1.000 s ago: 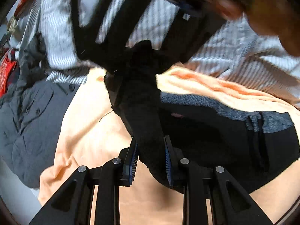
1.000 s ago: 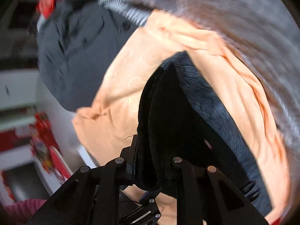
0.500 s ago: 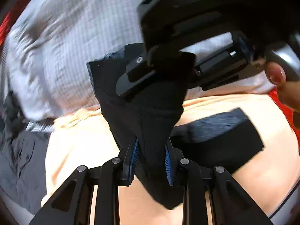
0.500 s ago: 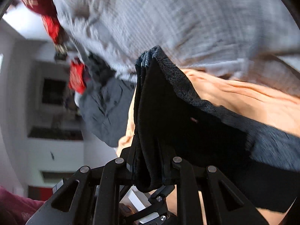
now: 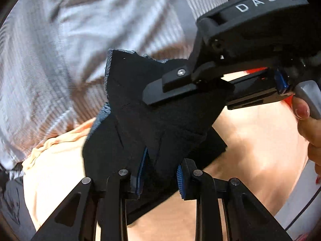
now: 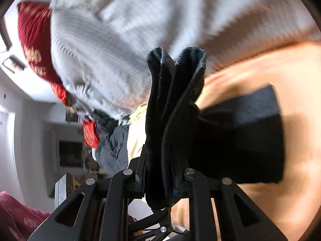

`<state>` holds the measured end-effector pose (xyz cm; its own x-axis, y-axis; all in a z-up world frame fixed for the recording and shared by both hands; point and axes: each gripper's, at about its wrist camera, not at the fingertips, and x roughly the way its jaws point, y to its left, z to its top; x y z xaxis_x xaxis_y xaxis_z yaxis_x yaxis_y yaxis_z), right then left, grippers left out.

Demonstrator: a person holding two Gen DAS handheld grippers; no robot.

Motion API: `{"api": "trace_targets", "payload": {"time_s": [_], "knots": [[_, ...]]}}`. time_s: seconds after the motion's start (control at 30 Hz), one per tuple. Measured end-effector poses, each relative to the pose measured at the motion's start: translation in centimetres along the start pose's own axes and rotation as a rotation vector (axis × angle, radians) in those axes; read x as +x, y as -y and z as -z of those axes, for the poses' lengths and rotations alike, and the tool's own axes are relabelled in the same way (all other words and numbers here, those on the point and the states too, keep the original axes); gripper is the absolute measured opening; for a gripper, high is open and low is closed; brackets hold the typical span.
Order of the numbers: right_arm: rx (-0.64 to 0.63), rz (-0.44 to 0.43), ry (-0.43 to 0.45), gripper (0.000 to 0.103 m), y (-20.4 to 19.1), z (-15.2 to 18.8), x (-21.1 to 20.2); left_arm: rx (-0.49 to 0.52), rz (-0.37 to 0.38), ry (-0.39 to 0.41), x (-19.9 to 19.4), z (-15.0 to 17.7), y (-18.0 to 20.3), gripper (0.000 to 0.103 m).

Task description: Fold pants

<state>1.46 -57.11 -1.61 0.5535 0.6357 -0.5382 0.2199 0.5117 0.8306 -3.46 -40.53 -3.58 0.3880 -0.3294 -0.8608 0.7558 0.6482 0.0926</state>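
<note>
Left gripper (image 5: 160, 172) clamped on black pants (image 5: 152, 108), blue pads pressed into bunched fabric at bottom centre of left wrist view. Right gripper (image 6: 160, 170) also clamped on pants (image 6: 172, 108), several folded layers pinched between its fingers, grey-edged hems sticking up beyond the tips. Pants lifted off the surface at both pinch points, rest of the cloth trailing right and lying flat on peach sheet (image 6: 260, 64). Folded dark panel on sheet at right of right wrist view. In left wrist view, right gripper (image 5: 200, 84) seen from the side at upper right, one finger lying across the pants' raised part, body marked with white letters. Hand (image 5: 307, 124) on its grey trigger at right edge, fingernail visible. Peach sheet (image 5: 256, 140) under everything, near and right. Striped grey-white cloth (image 5: 80, 40) heaped on the far side, blurred; same cloth (image 6: 140, 24) across top of right wrist view. Dark grey shirt (image 6: 114, 148) crumpled at left middle beyond sheet's edge. Red cushion (image 6: 34, 38) at far left against white wall. Maroon sleeve (image 6: 18, 217) at bottom left corner. Both views motion-blurred away from the grippers.
</note>
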Motion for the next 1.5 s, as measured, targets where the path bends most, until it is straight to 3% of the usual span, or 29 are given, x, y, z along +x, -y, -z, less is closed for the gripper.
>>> {"api": "trace_targets", "payload": {"time_s": [0.17,0.33,0.47,0.6,0.83,0.9,1.03,1.17,1.33,1.4,1.5], "knots": [[0.114,-0.017,0.021,0.019,6.9,1.2,-0.8,0.057,-0.015,-0.078,3.5,0.8,2.7,0.027],[0.152,-0.030,0.023,0.019,10.7,1.3,-0.6,0.107,-0.058,-0.109,5.1,1.6,4.2,0.030],[0.169,-0.007,0.013,0.020,12.3,1.5,-0.6,0.102,-0.026,-0.138,4.5,2.0,4.5,0.045],[0.172,0.072,0.002,0.036,13.2,1.8,-0.8,0.066,0.011,-0.144,2.9,3.0,3.1,0.046],[0.037,0.300,0.081,0.039,9.8,0.5,-4.4,-0.155,-0.059,-0.114,1.7,2.4,-3.9,0.046],[-0.015,0.330,0.098,0.039,8.1,-0.8,-4.4,-0.260,-0.064,-0.133,2.4,2.0,-6.2,0.064],[-0.099,0.388,0.094,0.039,5.7,-4.2,-2.4,-0.457,-0.042,-0.162,4.1,2.1,-10.5,0.066],[-0.152,0.443,0.081,0.039,4.7,-6.8,0.6,-0.519,-0.048,-0.187,5.3,2.7,-11.9,0.066],[-0.156,0.444,0.039,0.039,5.1,-8.6,2.6,-0.534,-0.032,-0.231,6.5,3.9,-11.8,0.066],[-0.154,0.429,0.009,0.024,4.9,-8.6,3.2,-0.534,-0.028,-0.240,6.8,4.3,-12.0,0.066],[-0.173,0.467,-0.003,0.024,4.6,-8.3,3.4,-0.525,-0.033,-0.241,6.7,4.8,-11.8,0.066]]}}
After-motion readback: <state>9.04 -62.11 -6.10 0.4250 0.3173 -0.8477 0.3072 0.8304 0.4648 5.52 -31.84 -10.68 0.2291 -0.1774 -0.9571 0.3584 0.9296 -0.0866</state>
